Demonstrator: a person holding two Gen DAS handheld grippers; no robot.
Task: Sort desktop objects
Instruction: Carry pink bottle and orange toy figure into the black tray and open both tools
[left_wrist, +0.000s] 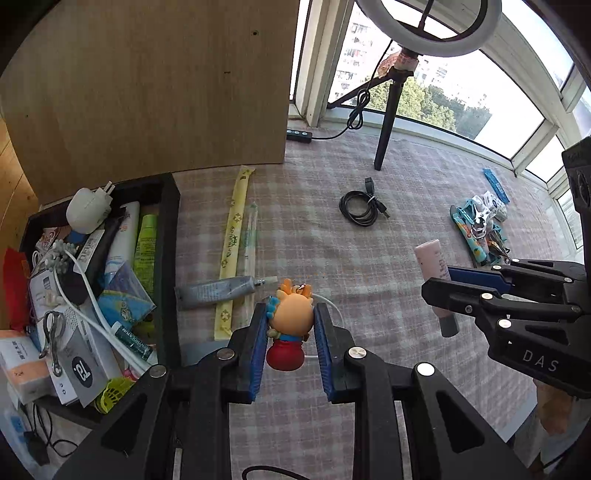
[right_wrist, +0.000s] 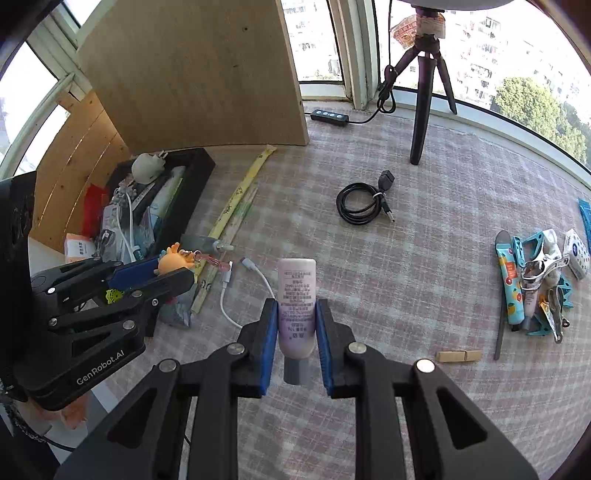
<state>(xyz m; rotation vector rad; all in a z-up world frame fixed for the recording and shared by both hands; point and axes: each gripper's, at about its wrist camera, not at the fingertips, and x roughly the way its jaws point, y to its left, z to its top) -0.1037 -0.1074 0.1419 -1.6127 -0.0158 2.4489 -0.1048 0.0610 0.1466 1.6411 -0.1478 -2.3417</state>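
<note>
My left gripper (left_wrist: 290, 314) is shut on a small orange-headed toy figure (left_wrist: 290, 321) with a red base, held above the checked tablecloth. It shows again in the right wrist view as the left gripper (right_wrist: 173, 267) with the toy figure (right_wrist: 175, 260) in it. My right gripper (right_wrist: 296, 306) is shut on a pink tube (right_wrist: 296, 299) with a grey cap, held upright. From the left wrist view the right gripper (left_wrist: 434, 282) and the pink tube (left_wrist: 436, 273) hang at the right. A black tray (left_wrist: 168, 236) full of items lies at the left.
On the cloth lie a coiled black cable (left_wrist: 360, 206), a grey tube (left_wrist: 214, 291), yellow wrapped chopsticks (left_wrist: 232, 251), a white cable (right_wrist: 236, 295), a wooden clothes peg (right_wrist: 459, 356) and a pile of teal clips and tubes (right_wrist: 535, 284). A wooden board (left_wrist: 147, 85) and tripod (right_wrist: 424, 99) stand behind.
</note>
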